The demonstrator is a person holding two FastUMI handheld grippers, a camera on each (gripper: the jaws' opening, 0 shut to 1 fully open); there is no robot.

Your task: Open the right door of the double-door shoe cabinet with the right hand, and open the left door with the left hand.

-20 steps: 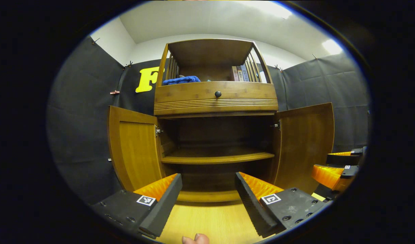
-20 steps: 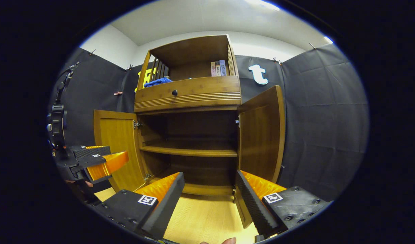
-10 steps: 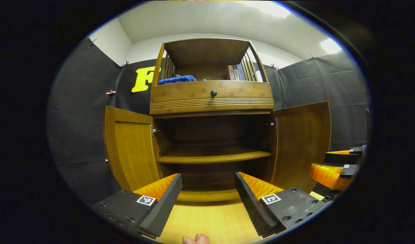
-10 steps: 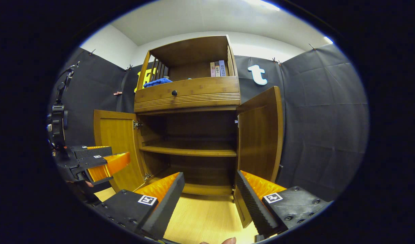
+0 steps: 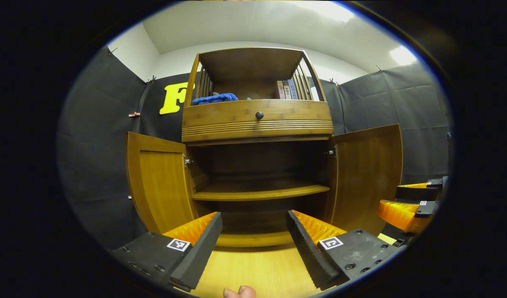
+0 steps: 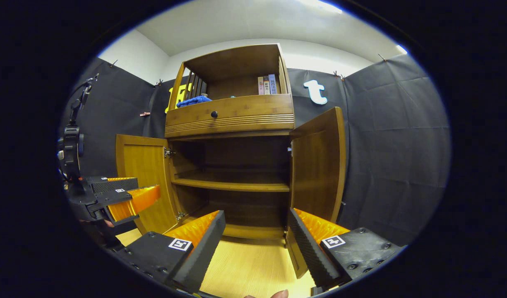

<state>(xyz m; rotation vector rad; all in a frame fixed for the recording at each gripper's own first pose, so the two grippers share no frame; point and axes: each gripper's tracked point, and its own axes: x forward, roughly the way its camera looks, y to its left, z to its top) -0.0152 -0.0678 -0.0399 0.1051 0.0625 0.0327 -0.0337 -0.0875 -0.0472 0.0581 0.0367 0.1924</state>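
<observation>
The wooden shoe cabinet [image 5: 257, 120] stands ahead with both doors swung wide. Its left door [image 5: 160, 184] and right door [image 5: 367, 174] hang outward, baring a dark interior with one shelf [image 5: 259, 192]. My left gripper [image 5: 253, 238] is open in front of the cabinet's base, holding nothing. In the right gripper view the same cabinet [image 6: 230, 116] shows its left door [image 6: 143, 178] and right door [image 6: 319, 161] open. My right gripper [image 6: 255, 236] is open and holds nothing. The left gripper [image 6: 123, 194] appears at the left edge there, and the right gripper [image 5: 410, 198] at the right edge of the left gripper view.
A drawer with a dark knob [image 5: 259, 115] sits above the doors. The top shelf holds a blue cloth [image 5: 214, 98] and a few books [image 5: 286, 89]. Pale wooden floor [image 5: 257, 269] lies before the cabinet. Black cloth walls close in on both sides.
Both views have drifted only slightly; the cabinet sits a little further left in the left gripper view. Doors and grippers stay as they were.
</observation>
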